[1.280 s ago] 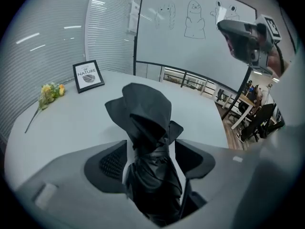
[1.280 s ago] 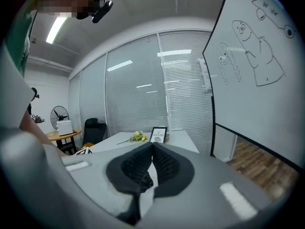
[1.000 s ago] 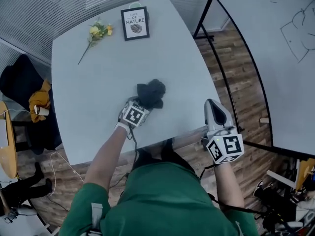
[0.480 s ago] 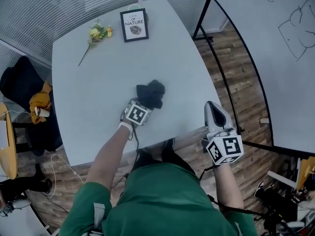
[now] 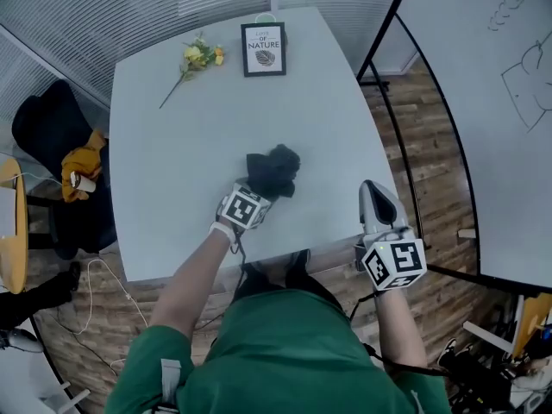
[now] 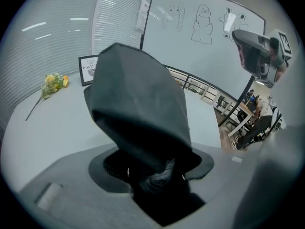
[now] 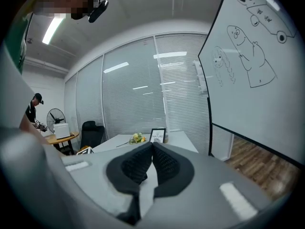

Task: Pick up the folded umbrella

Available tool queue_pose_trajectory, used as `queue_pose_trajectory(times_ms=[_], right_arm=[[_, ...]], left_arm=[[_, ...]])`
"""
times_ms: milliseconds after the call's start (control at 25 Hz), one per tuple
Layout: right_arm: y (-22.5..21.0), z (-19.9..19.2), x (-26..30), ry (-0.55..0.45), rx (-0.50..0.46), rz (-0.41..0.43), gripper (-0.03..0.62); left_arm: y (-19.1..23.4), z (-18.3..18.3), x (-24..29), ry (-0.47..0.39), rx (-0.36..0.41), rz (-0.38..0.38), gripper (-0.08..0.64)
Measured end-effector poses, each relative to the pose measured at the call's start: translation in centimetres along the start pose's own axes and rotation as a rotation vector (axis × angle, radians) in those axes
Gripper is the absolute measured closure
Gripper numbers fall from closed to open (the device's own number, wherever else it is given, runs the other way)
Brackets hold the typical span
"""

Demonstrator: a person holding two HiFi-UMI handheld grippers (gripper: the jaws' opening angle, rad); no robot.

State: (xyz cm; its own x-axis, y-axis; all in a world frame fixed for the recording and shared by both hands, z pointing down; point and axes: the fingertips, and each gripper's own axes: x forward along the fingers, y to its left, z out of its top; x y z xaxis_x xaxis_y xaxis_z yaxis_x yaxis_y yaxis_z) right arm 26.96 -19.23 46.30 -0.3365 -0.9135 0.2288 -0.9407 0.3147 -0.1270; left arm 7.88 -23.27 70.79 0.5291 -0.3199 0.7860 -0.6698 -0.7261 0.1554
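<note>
The left gripper grips the folded umbrella, which sticks out toward one o'clock. The right gripper is closed and empty.

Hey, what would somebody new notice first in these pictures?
The black folded umbrella near the middle of the pale table, clamped in the left tool, draws the eye first. Next come the yellow flowers and the framed print at the table's far edge. The right tool hangs shut and empty by the table's near right edge.
</note>
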Motion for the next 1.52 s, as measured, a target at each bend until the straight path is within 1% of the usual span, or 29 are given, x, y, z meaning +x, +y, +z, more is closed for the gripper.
queue_pose_trajectory(times_ms=[160,360,560,720,920,1200,1400,1520], right_arm=[[2.1,1.3,1.5,-0.022,-0.020,0.050,0.589],[4.6,2.4,3.4,-0.036,-0.041,0.107,0.589],[7.1,3.7,5.2,-0.053,-0.067,0.160,0.589],[8.5,5.2,6.6,-0.074,-0.094,0.180,0.589],[10.0,7.3,8.0,-0.103,-0.117,0.199,0.589],[12.2,10.7,9.2,-0.165,-0.165,0.211,0.589],[14.5,13.0,8.7,-0.224,-0.192,0.277,0.589],[15.4,14.2,8.4,-0.258,-0.192,0.299,0.589]], left_arm=[[0.7,0.9,-3.2,-0.059,-0.024,0.006,0.270],[2.3,2.2,-7.6,-0.148,-0.054,0.051,0.270],[3.7,3.9,-12.4,-0.260,-0.089,0.097,0.270],[4.4,5.4,-16.0,-0.347,-0.106,0.130,0.270],[4.7,7.6,-20.6,-0.455,-0.102,0.161,0.270],[5.2,11.8,-28.1,-0.650,-0.110,0.213,0.270],[4.9,12.9,-31.5,-0.752,-0.168,0.232,0.270],[4.9,13.0,-33.0,-0.800,-0.193,0.245,0.270]])
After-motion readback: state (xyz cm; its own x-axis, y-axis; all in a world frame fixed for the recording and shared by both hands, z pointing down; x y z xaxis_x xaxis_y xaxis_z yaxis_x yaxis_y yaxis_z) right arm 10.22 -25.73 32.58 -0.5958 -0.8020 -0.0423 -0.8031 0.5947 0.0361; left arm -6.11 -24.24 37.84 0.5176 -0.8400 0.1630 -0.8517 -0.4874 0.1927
